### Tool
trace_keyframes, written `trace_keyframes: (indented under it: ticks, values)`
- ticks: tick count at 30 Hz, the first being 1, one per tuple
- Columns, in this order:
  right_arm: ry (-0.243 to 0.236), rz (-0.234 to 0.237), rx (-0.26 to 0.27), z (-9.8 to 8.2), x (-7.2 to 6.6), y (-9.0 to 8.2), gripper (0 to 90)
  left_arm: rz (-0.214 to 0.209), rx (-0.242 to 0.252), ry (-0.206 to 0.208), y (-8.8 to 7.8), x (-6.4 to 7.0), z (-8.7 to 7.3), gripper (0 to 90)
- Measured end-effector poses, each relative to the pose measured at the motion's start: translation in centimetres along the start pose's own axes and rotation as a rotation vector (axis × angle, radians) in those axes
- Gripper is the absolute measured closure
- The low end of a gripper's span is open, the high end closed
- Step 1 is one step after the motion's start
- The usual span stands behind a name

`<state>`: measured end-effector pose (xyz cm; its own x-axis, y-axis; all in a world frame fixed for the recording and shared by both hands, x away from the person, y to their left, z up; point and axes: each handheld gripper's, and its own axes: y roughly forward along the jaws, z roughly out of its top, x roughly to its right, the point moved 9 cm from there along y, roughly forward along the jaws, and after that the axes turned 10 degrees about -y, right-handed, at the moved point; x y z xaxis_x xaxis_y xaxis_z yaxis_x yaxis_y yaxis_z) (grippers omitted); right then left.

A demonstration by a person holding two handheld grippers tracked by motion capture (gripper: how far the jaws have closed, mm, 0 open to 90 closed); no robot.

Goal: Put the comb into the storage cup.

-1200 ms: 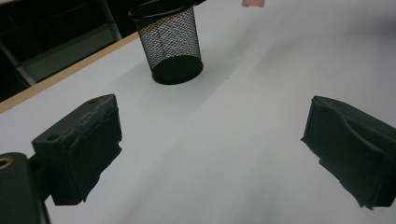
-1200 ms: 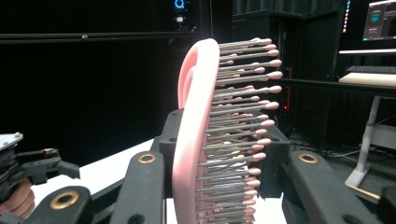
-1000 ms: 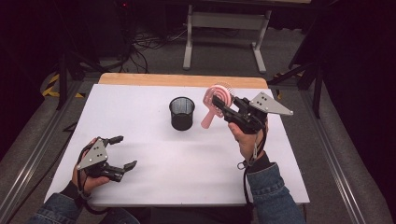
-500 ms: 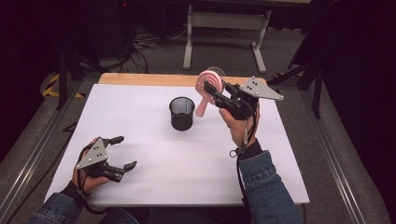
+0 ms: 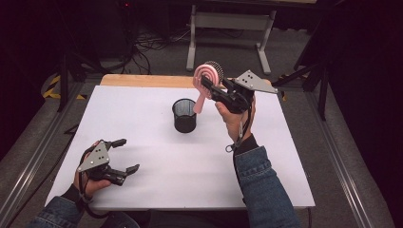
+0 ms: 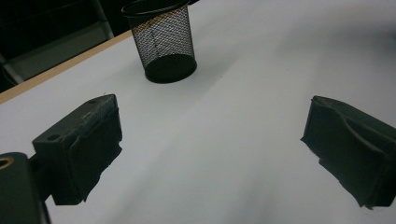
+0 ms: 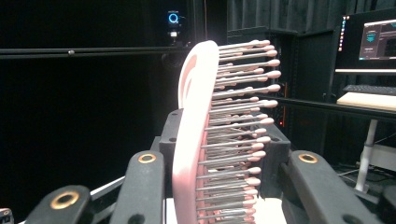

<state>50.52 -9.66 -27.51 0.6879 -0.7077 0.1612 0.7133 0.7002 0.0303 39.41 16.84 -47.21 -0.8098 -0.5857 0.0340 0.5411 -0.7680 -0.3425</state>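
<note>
High view, right tool (image 5: 212, 89): clenched on pink hairbrush (image 5: 206, 80), above mesh cup (image 5: 184, 115) near counter's far edge.
Left tool (image 5: 124, 155): released, idle.
Advice: lower the handle straight into the cup.

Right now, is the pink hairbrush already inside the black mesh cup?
No, the pink hairbrush is held up in the right gripper, above and beside the black mesh cup, with its handle hanging outside the rim.

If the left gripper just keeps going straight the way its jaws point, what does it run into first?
Probably the black mesh cup. The left gripper has open jaws aimed across bare white table, and the cup stands ahead, slightly left of centre, so it might just slip past.
</note>
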Motion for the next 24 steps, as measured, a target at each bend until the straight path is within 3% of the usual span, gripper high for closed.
trace_keyframes:
  ticks: [24]
  values:
    - [0.015, 0.013, -0.006, -0.8, -0.5, 2.8, 63.2, -0.008, 0.001, -0.006, -0.2, 0.0, 0.0, 5.2]
